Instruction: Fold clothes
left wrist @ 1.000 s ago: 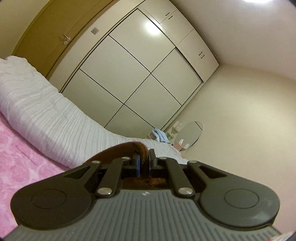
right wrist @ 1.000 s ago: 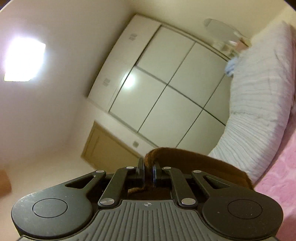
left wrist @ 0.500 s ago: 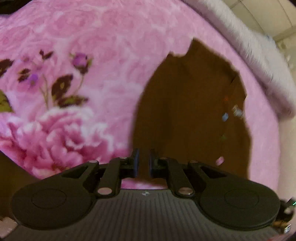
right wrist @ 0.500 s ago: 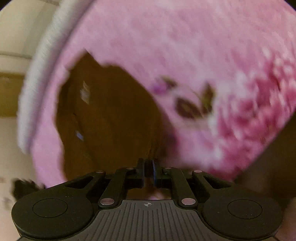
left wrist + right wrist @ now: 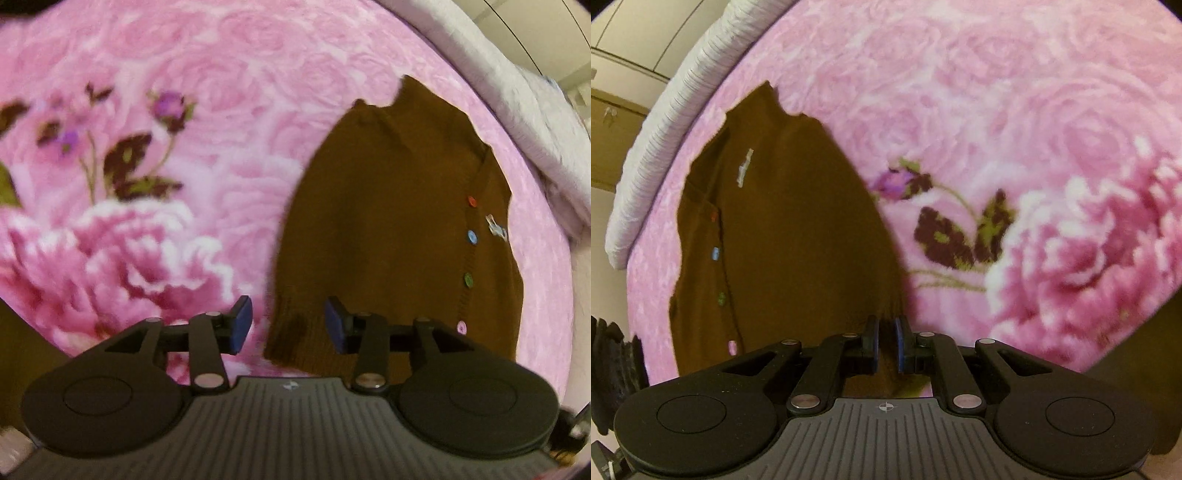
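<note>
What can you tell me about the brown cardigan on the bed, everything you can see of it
The brown cardigan is a knit garment with a ribbed hem, lying spread flat on the pink floral blanket. A row of coloured buttons, red, blue, green and pink, runs down its front, with a small pale tag beside them. The left gripper stands open over the hem corner, not gripping. The right gripper has its fingers close together at the hem's other edge, with brown fabric between them.
</note>
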Tool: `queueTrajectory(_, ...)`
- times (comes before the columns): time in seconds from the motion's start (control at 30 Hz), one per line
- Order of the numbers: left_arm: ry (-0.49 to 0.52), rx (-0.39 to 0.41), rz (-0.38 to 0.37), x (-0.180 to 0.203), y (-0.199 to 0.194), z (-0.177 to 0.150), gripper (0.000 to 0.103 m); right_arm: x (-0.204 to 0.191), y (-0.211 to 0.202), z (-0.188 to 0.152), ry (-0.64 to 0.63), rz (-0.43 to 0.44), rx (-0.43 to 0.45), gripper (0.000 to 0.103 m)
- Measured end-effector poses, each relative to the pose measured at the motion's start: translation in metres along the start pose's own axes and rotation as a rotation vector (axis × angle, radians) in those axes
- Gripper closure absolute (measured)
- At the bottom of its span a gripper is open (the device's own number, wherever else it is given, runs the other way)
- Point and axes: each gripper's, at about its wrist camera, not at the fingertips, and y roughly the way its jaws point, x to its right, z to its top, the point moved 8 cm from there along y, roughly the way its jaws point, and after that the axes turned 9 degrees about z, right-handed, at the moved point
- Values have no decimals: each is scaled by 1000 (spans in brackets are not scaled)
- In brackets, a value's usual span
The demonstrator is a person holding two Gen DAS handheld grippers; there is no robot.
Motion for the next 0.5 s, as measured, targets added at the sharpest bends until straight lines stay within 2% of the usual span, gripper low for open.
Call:
queueTrajectory(0.03,-34,-9,-14,-1,6,-1,65,3,5,1,-12,1,-3,94)
queueTrajectory(0.07,-69,-18,-28,-1,13,-2,65,7,9,3,-15,-1,5,88)
queueTrajectory(0.1,-103,-28,-42,-2,19,-3,65,10,11,5,3,27,12,76)
queueTrajectory(0.13,-137,-37,-57,-3,25,-5,65,12,12,6,23,55,20,71)
queueTrajectory(0.2,-116,-33,-55,2,29,-4,60,9,10,6,70,95,41,51)
queueTrajectory(0.23,-98,-32,-65,4,30,-4,60,6,8,5,85,107,51,50)
queueTrajectory(0.3,-61,-30,-87,8,33,-2,63,0,13,1,65,103,42,50)
queueTrajectory(0.33,-52,-43,-120,11,35,1,84,-3,16,-2,52,103,32,51)
queueTrajectory(0.37,-43,-57,-155,15,36,3,100,-6,19,-6,39,109,24,58)
queueTrajectory(0.4,-35,-72,-190,18,38,6,98,-9,22,-10,38,102,17,88)
queueTrajectory(0.5,5,-38,-302,37,13,39,99,-27,17,-4,85,122,78,93)
